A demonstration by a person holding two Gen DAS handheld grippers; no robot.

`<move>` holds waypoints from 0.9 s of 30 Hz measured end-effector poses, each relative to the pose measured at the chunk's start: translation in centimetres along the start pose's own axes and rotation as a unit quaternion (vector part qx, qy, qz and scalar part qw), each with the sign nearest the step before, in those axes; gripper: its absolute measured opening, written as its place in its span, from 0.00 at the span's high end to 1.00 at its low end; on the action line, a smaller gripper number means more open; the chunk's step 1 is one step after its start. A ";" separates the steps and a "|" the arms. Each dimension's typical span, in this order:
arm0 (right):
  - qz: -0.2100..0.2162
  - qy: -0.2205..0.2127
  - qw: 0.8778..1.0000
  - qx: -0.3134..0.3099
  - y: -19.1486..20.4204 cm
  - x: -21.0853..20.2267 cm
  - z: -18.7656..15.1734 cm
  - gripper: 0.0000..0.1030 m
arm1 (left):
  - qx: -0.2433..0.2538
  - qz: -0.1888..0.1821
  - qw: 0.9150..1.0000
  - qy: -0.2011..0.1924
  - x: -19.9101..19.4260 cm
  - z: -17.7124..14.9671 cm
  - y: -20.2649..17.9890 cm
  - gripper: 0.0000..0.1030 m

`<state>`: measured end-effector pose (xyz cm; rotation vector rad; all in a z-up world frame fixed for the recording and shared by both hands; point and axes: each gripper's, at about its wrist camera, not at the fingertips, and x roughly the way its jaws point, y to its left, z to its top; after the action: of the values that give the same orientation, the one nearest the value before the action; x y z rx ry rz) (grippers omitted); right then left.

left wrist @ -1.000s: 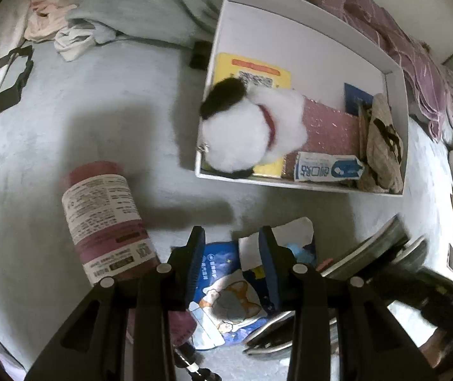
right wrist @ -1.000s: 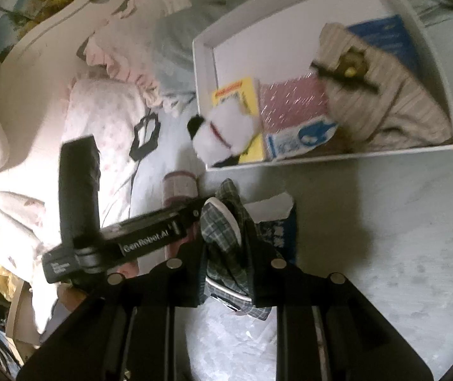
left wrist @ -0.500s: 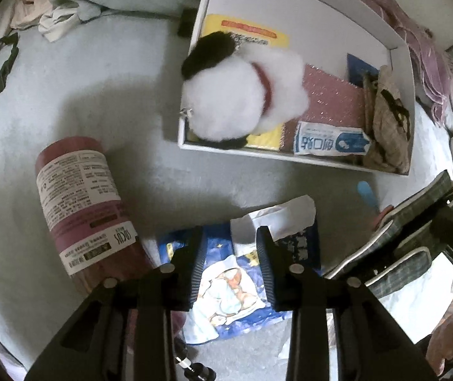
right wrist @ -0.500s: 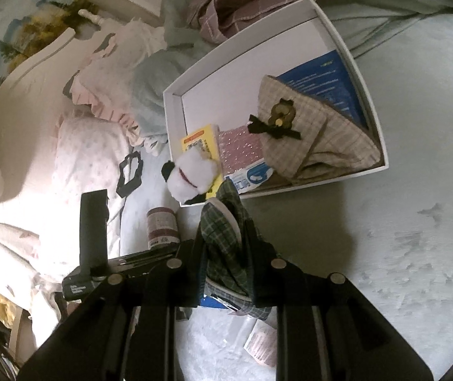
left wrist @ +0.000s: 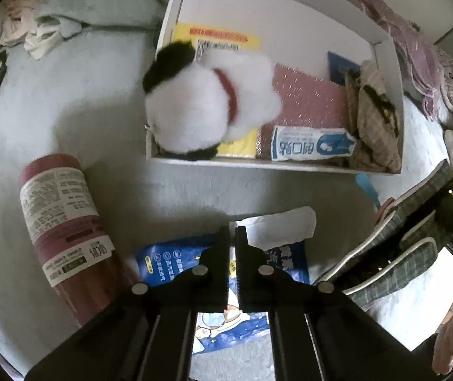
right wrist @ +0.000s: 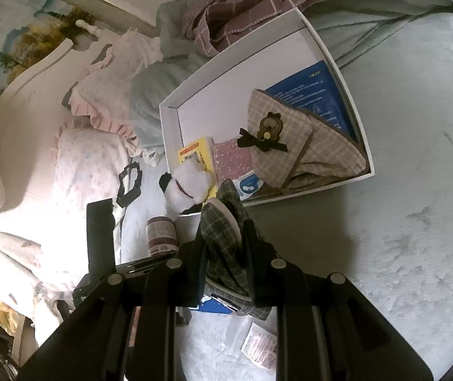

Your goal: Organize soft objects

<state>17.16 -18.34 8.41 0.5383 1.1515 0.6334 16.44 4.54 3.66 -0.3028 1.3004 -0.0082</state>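
Black hand-held gripper [left wrist: 232, 241]: flat ribbed fingers, silver round screws on linkages.

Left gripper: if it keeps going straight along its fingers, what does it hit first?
Most likely the blue printed packet lying right under the left gripper, whose jaws have just closed; whether they pinch its white torn edge is unclear.

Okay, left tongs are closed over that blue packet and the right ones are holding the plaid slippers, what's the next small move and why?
Probably lift the left tongs a little to see whether the blue packet comes up. Their jaws have just been closing and now stand shut over its torn top edge, but the grip itself isn't visible. The right tongs hold the plaid slippers, and the white box lies just beyond.
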 end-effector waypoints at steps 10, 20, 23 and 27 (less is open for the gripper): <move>-0.002 -0.013 1.000 0.009 -0.3 -0.4 0.2 0.78 | 0.012 -0.001 1.000 -0.022 -1.5 -0.4 1.2 0.99; 0.001 -0.014 1.000 0.009 -0.4 -0.3 0.3 0.78 | 0.012 -0.017 1.000 -0.001 0.2 0.4 1.5 0.77; 0.000 -0.015 1.000 0.010 -0.5 -0.3 0.3 0.78 | 0.022 -0.016 1.000 0.004 1.2 0.7 0.5 0.77; -0.006 -0.018 1.000 0.013 -0.8 -0.3 0.4 0.78 | 0.038 -0.007 0.999 0.007 2.4 0.7 -0.8 0.77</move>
<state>17.53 -19.13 8.22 0.5617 1.1293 0.5971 17.92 3.56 1.77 -0.2460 1.3082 -0.0715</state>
